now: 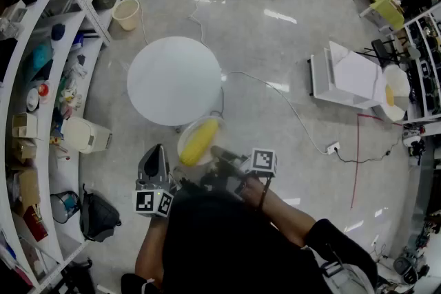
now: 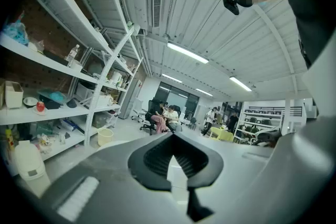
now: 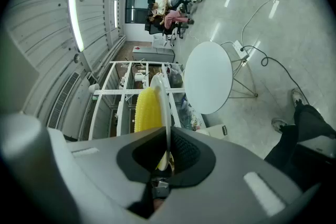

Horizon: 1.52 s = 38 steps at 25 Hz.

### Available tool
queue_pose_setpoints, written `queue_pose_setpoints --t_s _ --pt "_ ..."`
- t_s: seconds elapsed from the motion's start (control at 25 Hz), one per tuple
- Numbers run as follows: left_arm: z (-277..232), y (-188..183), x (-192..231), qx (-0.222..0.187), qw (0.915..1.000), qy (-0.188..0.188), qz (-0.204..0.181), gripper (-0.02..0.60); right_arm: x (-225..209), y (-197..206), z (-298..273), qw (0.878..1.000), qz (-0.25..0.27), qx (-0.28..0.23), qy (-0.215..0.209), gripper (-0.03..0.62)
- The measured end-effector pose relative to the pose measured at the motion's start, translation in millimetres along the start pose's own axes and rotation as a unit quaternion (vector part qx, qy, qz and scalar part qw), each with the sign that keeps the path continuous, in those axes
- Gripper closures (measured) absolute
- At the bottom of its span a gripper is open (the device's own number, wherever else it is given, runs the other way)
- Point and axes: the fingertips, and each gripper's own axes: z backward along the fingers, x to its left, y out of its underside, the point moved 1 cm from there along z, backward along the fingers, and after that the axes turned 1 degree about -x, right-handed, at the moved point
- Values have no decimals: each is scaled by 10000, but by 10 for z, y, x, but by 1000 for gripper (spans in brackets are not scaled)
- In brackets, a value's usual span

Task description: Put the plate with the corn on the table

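Head view: plate (image 1: 185,136) with corn (image 1: 198,141) was held up beside the white table (image 1: 174,80).
Right gripper (image 3: 167,136): jaws pinched the plate's rim.
Left gripper (image 2: 173,136): jaws pressed together, empty.

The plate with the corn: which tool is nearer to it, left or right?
Right. The right tool grips the plate by its rim; the left tool hangs apart beside it.

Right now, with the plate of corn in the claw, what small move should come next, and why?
Probably carry the plate forward over the round table, then lower it. The right claw is clamped on the plate's rim with the corn lying on it, and the plate shows mostly off the table's near edge, so it isn't set down yet.
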Motion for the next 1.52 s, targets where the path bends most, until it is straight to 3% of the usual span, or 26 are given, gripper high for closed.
queue_pose_setpoints --t_s 1.08,1.52 --pt "423 -46 451 -81 9998 55 147 580 26 450 -194 9991 -180 -368 90 568" --pt "459 -292 820 -233 9996 -68 140 580 223 560 -634 9994 -102 -300 99 566"
